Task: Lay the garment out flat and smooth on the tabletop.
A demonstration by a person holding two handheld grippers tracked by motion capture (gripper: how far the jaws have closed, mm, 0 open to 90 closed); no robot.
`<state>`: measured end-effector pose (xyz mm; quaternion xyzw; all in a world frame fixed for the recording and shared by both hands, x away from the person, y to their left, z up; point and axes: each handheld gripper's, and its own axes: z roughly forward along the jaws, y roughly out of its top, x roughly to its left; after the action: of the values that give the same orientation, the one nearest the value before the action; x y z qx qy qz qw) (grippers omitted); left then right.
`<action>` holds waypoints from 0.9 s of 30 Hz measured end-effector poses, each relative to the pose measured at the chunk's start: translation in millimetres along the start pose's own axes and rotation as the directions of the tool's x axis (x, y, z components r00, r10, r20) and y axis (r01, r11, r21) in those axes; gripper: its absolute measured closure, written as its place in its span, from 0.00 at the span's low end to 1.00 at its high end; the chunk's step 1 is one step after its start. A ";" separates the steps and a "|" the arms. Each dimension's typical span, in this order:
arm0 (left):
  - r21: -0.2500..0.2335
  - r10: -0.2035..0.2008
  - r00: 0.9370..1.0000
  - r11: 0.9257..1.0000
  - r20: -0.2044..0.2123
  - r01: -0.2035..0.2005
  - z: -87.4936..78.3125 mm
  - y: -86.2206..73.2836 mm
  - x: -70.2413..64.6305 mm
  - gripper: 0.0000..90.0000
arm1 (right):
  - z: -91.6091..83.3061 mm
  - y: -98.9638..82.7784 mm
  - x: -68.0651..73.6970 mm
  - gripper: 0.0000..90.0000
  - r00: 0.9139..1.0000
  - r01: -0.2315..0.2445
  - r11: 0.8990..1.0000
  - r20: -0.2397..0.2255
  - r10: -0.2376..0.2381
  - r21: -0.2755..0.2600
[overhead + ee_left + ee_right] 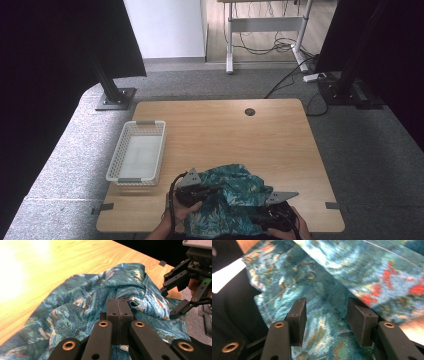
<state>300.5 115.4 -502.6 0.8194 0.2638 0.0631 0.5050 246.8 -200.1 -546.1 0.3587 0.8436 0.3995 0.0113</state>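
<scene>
Cloth (227,200): teal-blue, leafy print, red-orange flecks. Tabletop (260,140): light wood grain. Basket (120,155) near left edge: white mesh, grey handles. Left tongs (119,305) and right tongs (327,315): black, brass-coloured rivets.

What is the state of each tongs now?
Left tongs: closed, pinching the teal patterned cloth.
Right tongs: open, cloth between the pads, not pressed.

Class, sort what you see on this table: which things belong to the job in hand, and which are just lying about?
In the job: patterned teal cloth; left gripper, shut on a fold of it; right gripper, open over it.

Lying about: white basket; floor cables.
</scene>
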 end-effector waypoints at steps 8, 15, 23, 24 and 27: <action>-0.031 -0.025 0.999 0.999 -0.034 0.024 -4.3 3.1 7.6 0.99 | -6.3 -10.4 -0.1 0.66 1.000 -0.022 1.000 0.012 0.022 0.004; -0.045 -0.048 0.998 0.998 -0.049 0.045 -5.6 3.0 13.9 1.00 | -21.5 -28.3 1.4 0.69 0.999 -0.037 0.999 -0.025 0.037 0.005; -0.049 -0.051 0.996 0.998 -0.073 0.048 -1.9 14.0 23.2 1.00 | -27.8 -23.0 0.6 0.62 1.000 -0.006 0.999 0.021 0.005 0.041; -0.049 -0.051 0.996 0.998 -0.073 0.048 -1.9 14.0 23.2 0.99 | -27.8 -23.0 0.6 0.62 1.000 -0.006 0.999 0.021 0.005 0.041; -0.044 -0.055 0.996 0.998 -0.069 0.052 2.5 17.4 26.8 1.00 | -19.3 -10.6 3.3 0.60 1.000 -0.004 1.000 -0.005 0.004 0.001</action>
<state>330.7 120.6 -493.1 0.7984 0.3019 0.0840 0.5141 232.1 -215.4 -539.3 0.3593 0.8432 0.3999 0.0081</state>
